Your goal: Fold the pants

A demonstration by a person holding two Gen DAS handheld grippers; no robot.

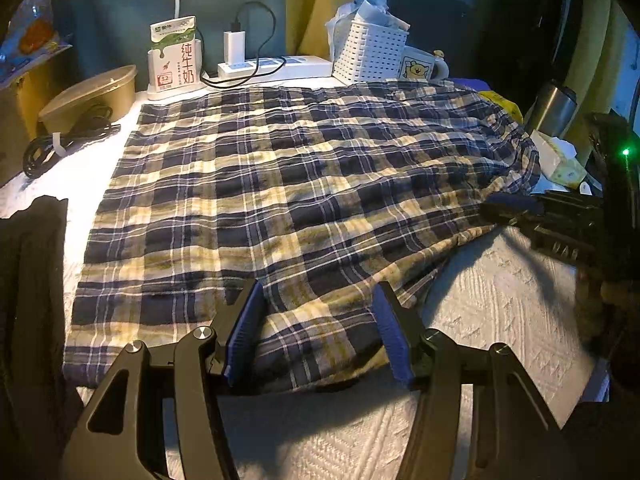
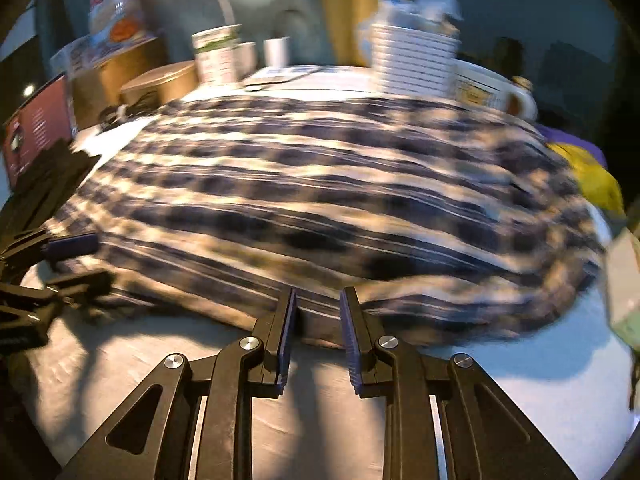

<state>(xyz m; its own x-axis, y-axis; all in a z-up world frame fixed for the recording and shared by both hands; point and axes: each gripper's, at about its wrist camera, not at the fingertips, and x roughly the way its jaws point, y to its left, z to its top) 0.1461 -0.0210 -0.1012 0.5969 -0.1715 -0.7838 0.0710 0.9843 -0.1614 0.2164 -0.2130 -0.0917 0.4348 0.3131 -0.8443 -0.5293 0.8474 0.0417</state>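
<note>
1. the plaid pants (image 1: 288, 184) lie spread flat across the white textured surface (image 1: 500, 300), reaching from the near edge by both claws back to the clutter at the far edge.
2. the left claw (image 1: 318, 320) points steeply down at the near hem of the pants, its black linkage arms filling the bottom of its own view.
3. its blue pads (image 1: 244, 332) stand well apart; the near edge of the cloth lies between them, but neither pad presses on it, so this claw is wide and holds nothing.
4. the right claw (image 2: 318, 334) also tilts steeply down, its tips at the near edge of the pants, further along toward the bunched end.
5. its jaws stand narrow, with a clear gap; cloth shows in the gap at the tips, and the pads do not look to be pinching it. the right wrist view is smeared with blur.
6. seen from the left claw, the right claw sits off to the right at the cloth's edge; seen from the right claw, the left one sits at the far left.
7. beyond the left claw, past the pants: a milk carton (image 1: 174, 56), a power strip (image 1: 276, 68), a white basket (image 1: 370, 54) and a mug (image 1: 422, 66).
8. left of the left claw, a dark garment (image 1: 32, 280) lies beside the pants.
</note>
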